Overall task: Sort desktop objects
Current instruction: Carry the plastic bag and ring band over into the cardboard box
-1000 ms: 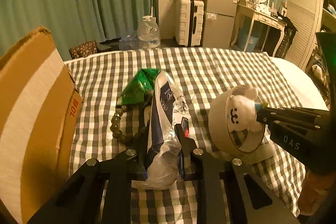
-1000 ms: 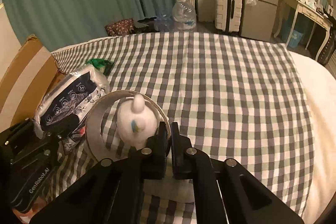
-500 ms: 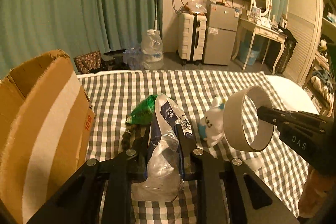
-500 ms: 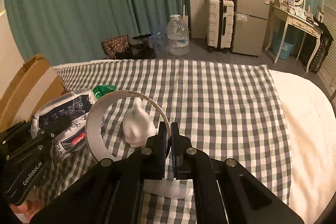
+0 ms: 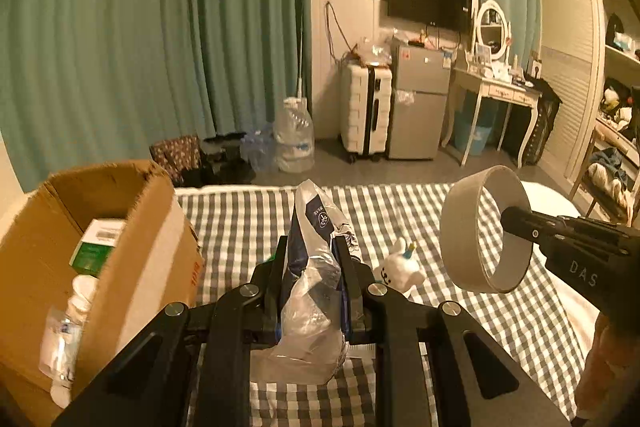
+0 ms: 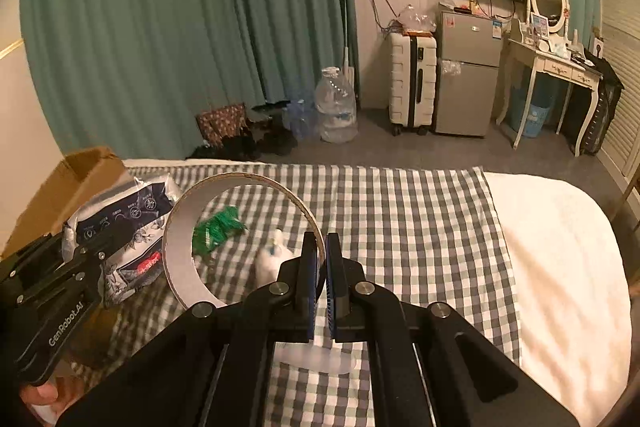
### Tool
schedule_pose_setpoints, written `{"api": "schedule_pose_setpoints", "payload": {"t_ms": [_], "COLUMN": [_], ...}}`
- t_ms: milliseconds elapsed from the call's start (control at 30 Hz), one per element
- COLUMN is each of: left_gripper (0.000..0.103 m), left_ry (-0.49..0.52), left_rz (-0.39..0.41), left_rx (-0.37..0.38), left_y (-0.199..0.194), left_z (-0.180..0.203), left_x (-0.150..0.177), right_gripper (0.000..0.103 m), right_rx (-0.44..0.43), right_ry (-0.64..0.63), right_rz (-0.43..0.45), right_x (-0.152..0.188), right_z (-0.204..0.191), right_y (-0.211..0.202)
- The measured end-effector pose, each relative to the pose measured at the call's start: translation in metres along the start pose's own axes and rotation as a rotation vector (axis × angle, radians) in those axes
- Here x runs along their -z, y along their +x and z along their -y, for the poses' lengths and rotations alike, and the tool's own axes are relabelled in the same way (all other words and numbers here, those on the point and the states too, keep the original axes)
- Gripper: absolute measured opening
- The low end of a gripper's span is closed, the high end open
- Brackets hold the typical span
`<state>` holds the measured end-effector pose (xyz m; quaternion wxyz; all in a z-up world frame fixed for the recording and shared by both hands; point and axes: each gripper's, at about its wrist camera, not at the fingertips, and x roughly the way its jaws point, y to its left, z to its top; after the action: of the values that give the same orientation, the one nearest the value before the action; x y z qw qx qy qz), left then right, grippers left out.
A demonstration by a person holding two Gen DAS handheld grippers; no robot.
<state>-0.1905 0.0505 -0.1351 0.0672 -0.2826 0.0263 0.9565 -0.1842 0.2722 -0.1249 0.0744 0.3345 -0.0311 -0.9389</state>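
My left gripper [image 5: 312, 247] is shut on a crinkled blue-and-white plastic pack [image 5: 316, 267], held up above the checked bed. In the right wrist view that pack [image 6: 128, 219] hangs at the left. My right gripper [image 6: 321, 247] is shut on the rim of a wide white tape ring [image 6: 180, 247], also lifted; the same ring [image 5: 468, 239] shows at the right of the left wrist view. A small white plush toy [image 5: 400, 267] stands on the checked cover [image 6: 400, 227] below. A green packet [image 6: 216, 227] lies seen through the ring.
An open cardboard box [image 5: 132, 247] stands at the left edge of the bed, holding a green-and-white carton [image 5: 96, 247] and small bottles. A flat clear plastic piece [image 6: 316, 355] lies under my right gripper. White bedding [image 6: 560, 267] lies right of the cover. Beyond the bed are a suitcase, fridge and water jug.
Both grippers have risen with the pack and the tape ring. The ring has come up off the plush toy, which now stands free on the cover. The box's inside has come into view.
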Motion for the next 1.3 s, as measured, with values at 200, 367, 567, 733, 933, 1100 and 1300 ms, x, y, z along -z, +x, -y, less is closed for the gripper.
{"api": "schedule_pose_setpoints", "payload": {"t_ms": [200, 367, 567, 733, 933, 1100, 1300], "left_gripper": [0.02, 0.02, 0.02, 0.02, 0.02, 0.02, 0.02], "left_ry": [-0.006, -0.02, -0.025, -0.038, -0.042, -0.044, -0.028], "left_rz": [0.038, 0.087, 0.139, 0.167, 0.189, 0.206, 0.215], "left_rx": [-0.011, -0.016, -0.028, -0.03, -0.032, -0.025, -0.028], "left_y": [-0.023, -0.053, -0.083, -0.103, -0.122, -0.13, -0.134], "left_z": [-0.005, -0.013, -0.016, -0.019, -0.021, -0.022, -0.022], "left_x": [-0.007, -0.01, -0.016, -0.022, -0.024, -0.029, -0.027], "right_gripper": [0.004, 0.004, 0.004, 0.004, 0.004, 0.004, 0.004], "right_rx": [0.02, 0.021, 0.029, 0.034, 0.043, 0.054, 0.064], "right_ry": [-0.011, -0.014, -0.02, -0.002, 0.022, 0.007, 0.013], "right_rz": [0.051, 0.104, 0.166, 0.192, 0.234, 0.267, 0.27], "right_x": [-0.001, -0.002, -0.002, 0.0, -0.004, -0.007, -0.008], "right_z": [-0.011, -0.016, -0.022, -0.024, -0.021, -0.024, -0.022], "right_y": [-0.032, -0.06, -0.093, -0.113, -0.139, -0.147, -0.143]}}
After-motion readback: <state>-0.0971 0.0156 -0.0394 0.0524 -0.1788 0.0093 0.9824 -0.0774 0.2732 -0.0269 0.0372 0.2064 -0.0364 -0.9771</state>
